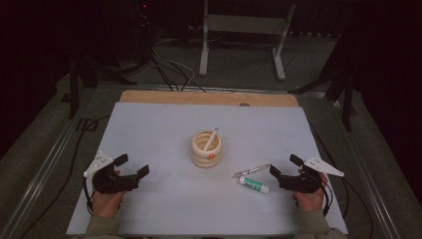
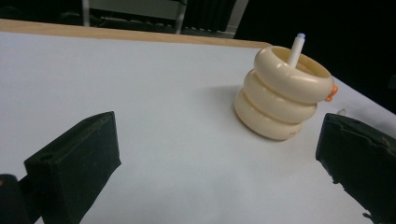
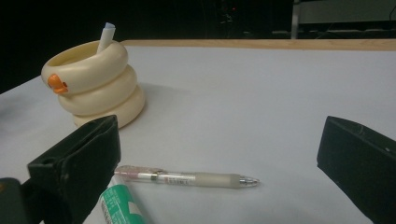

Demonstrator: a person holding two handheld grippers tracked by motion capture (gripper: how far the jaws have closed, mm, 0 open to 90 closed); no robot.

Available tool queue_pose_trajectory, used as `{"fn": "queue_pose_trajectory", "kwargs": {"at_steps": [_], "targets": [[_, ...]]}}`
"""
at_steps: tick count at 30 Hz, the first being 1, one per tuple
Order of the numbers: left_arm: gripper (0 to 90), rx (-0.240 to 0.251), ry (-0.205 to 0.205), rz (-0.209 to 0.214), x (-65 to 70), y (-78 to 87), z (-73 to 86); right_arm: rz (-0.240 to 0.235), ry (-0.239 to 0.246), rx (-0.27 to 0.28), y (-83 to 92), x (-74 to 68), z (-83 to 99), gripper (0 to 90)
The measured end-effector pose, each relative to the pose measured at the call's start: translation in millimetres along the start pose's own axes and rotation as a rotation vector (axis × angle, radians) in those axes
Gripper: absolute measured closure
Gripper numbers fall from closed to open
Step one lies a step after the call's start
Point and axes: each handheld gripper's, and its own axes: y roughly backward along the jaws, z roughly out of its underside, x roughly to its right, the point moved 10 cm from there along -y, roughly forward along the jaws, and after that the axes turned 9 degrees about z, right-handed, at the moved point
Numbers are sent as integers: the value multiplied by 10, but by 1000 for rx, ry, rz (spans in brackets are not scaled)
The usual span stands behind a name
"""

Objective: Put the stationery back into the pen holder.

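— cream-coloured, that pen holder (image 1: 206,149)? where does it sit?
— yes, cream, shaped like three stacked rings, with a small orange beak on its top ring. it stands upright near the middle of the pale table (image 1: 164,129).
— anything inside it?
— one white pen (image 1: 212,138), leaning against the rim with its tip poking up above it. in the left gripper view the holder (image 2: 283,93) stands ahead and to the right, and the pen (image 2: 295,49) sticks out of its mouth.
— and loose things?
— two, lying flat on the table to the right of the holder. a clear pen (image 1: 251,171) with a frosted grip, and just beside it, on the person's side, a glue stick (image 1: 254,184) with a green and white label. whether they touch, i cannot tell.
— the right gripper (image 1: 282,170)?
— held low in the person's right hand at the table's right, near edge, pointing toward those two things. its jaws stand wide apart with nothing between them. in the right gripper view the clear pen (image 3: 186,177) lies across just ahead, and the glue stick (image 3: 122,206) is partly behind one jaw.
— left gripper (image 1: 132,165)?
— in the left hand at the left, near edge, well apart from the holder. jaws spread, gripping nothing.
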Motion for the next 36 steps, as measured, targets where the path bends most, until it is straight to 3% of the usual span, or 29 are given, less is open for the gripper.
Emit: {"fn": "queue_pose_trajectory", "kwargs": {"at_steps": [3, 5, 17, 20, 23, 25, 36], "targets": [[2, -9, -27, -20, -11, 35, 44, -5, 9, -1, -2, -16, 3, 0], [2, 6, -17, -7, -8, 46, 51, -10, 17, -8, -11, -29, 12, 0], [2, 2, -28, -29, 30, 72, 74, -43, 32, -44, -19, -47, 33, 0], [2, 15, -18, -40, 12, 95, 64, -46, 64, -56, -27, -62, 14, 0], [2, 20, -11, -46, -8, 110, 63, -54, 66, -59, -29, -74, -17, 0], [2, 20, -7, -47, -17, 110, 70, -66, 100, -74, -30, -115, -57, 0], [2, 23, 4, -49, -41, 102, 85, -111, 183, -152, -20, -214, -54, 0]]}}
